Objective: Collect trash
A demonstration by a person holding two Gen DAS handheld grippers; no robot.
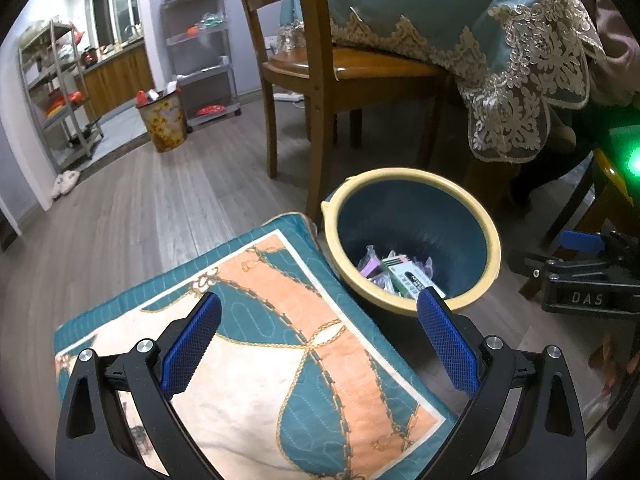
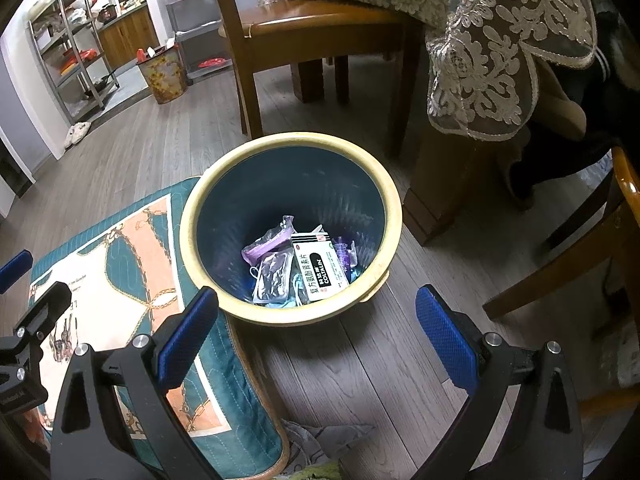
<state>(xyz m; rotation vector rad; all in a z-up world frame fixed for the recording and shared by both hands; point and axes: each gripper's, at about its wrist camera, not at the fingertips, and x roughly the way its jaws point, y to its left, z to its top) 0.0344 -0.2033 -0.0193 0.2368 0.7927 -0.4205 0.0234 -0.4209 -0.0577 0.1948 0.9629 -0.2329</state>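
— Grey floorboards [image 2: 360, 364], dining room: yellow-rimmed bin [image 2: 394, 216] beside a patterned mat [image 2: 132, 264] holds wrappers [image 2: 270, 268] and a medicine box [image 2: 318, 266].

— Grippers?

— Left gripper [image 1: 318, 340] and right gripper [image 2: 316, 330]: fingers spread, empty. Collection looks nearly finished.

Upright yellow-rimmed blue bin [image 2: 394, 216] on floor; medicine box [image 2: 318, 266], wrappers [image 2: 270, 242] inside.

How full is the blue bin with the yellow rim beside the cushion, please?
Mostly empty. The bin stands upright, with only a shallow layer at the bottom: a white medicine box and a few plastic wrappers. Its inner walls above are bare.
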